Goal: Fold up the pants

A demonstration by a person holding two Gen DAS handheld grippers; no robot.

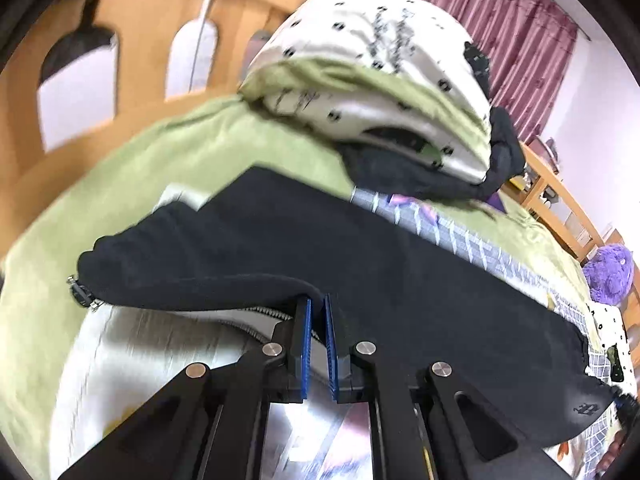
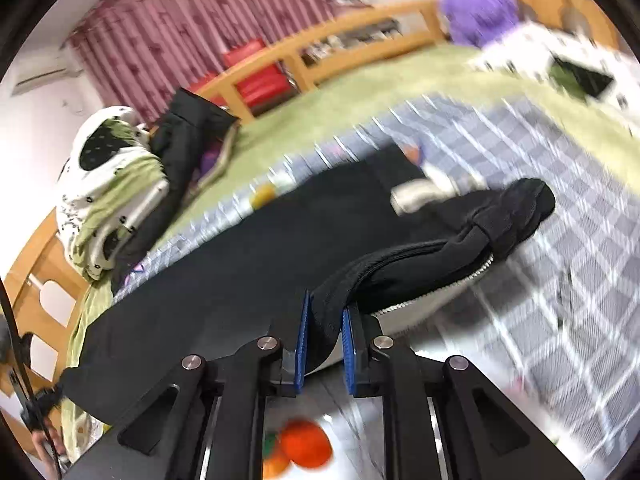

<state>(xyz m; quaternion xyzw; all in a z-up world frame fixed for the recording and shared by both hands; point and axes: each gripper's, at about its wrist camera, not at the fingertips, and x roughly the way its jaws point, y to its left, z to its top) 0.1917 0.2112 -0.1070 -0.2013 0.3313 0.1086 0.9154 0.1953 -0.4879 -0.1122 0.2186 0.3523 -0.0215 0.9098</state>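
From your left wrist view, the left gripper (image 1: 318, 312) is pinched narrow on an edge of the black pants (image 1: 360, 256), lifted off the bed (image 1: 168, 160). From the right wrist view, the right gripper (image 2: 326, 320) clamps another bunched edge — fold barely begun, I'd judge.

Left gripper (image 1: 318, 312) and right gripper (image 2: 326, 312): black linkage arms with triangular cutouts, pinned by round silver screws; ribbed blue pads (image 1: 306, 344) fitted on inner finger faces.
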